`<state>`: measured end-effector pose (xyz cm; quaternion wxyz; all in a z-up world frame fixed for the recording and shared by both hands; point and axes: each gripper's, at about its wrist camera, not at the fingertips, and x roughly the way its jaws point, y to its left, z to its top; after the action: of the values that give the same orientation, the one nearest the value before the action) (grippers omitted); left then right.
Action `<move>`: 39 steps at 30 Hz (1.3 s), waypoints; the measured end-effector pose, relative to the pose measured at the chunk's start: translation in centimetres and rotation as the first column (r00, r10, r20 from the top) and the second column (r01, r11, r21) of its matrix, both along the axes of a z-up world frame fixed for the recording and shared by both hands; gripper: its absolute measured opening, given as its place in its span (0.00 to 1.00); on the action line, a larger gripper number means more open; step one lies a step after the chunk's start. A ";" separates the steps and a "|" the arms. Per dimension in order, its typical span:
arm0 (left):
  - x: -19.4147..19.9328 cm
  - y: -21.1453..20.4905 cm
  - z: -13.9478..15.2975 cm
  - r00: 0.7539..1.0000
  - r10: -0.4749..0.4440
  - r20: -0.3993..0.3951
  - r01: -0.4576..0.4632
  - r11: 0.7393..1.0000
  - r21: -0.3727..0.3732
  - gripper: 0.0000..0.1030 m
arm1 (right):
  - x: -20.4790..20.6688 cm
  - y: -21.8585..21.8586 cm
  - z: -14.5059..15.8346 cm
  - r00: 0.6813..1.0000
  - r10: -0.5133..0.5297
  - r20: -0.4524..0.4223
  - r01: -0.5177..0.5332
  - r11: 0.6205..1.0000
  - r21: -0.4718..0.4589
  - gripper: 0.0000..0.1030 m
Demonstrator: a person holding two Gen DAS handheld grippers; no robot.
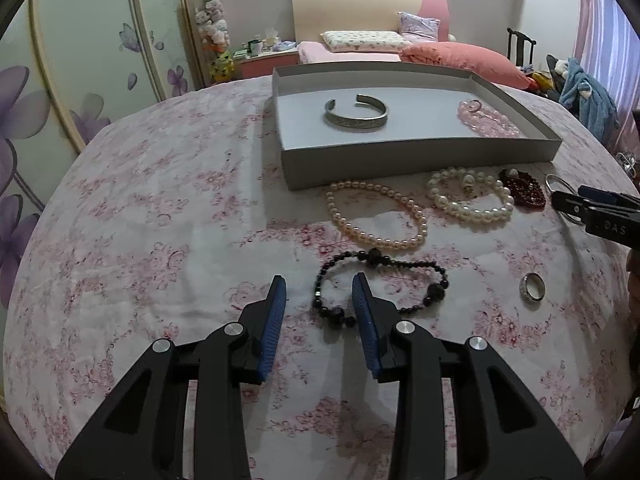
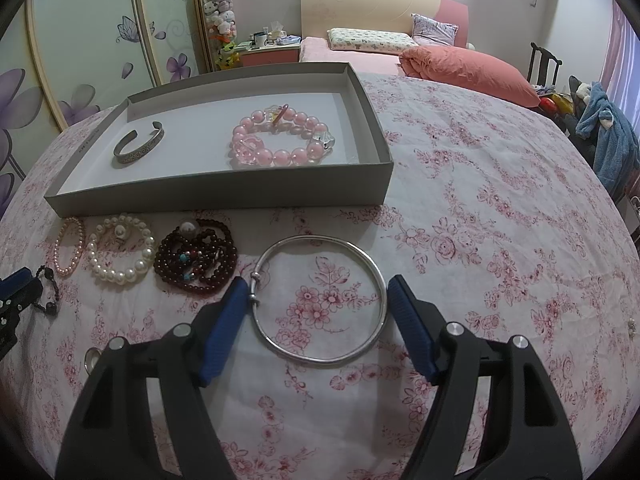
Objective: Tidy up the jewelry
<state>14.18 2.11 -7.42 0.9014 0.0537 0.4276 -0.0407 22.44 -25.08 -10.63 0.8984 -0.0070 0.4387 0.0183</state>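
Observation:
A grey tray [image 1: 420, 158] [image 2: 220, 196] holds a silver cuff [image 1: 356, 114] [image 2: 138, 144] and a pink bead bracelet [image 2: 280, 138] [image 1: 486, 120]. On the floral cloth lie a pink pearl bracelet [image 1: 376, 214], a white pearl bracelet [image 1: 470, 196] [image 2: 120, 254], dark red beads [image 2: 196, 258] [image 1: 524, 190], a black bead bracelet [image 1: 380, 286], a silver ring [image 1: 532, 286] and a thin silver bangle [image 2: 320, 298]. My left gripper [image 1: 320, 284] is open, its right finger over the black bracelet's left end. My right gripper [image 2: 316, 286] is open, its fingers on either side of the bangle.
The table [image 2: 500, 220] is round with a pink floral cloth. Behind it stand a bed with pink bedding [image 2: 460, 66], a nightstand [image 2: 272, 50] and a flowered wardrobe [image 2: 80, 60]. A chair with blue clothes [image 2: 608, 136] stands at the right.

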 end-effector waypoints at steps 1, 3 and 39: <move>0.0 -0.1 0.0 1.000 -0.004 0.001 0.004 1.000 0.004 0.35 | 0.0 0.0 0.0 1.000 0.000 0.000 0.000 1.000 0.000 0.68; 0.0 -0.4 0.0 1.000 -0.006 0.002 0.006 1.000 0.016 0.35 | 0.0 0.0 0.0 1.000 0.000 0.000 0.000 1.000 0.000 0.69; -2.3 0.3 4.3 0.984 0.004 0.176 0.021 0.990 -0.139 0.13 | -4.7 1.3 2.6 0.992 0.026 0.125 -0.030 0.999 0.032 0.67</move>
<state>11.86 2.37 -3.15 0.9370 -0.0045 0.3422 -0.0697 17.78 -23.81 -8.03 0.9236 0.0009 0.3814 0.0377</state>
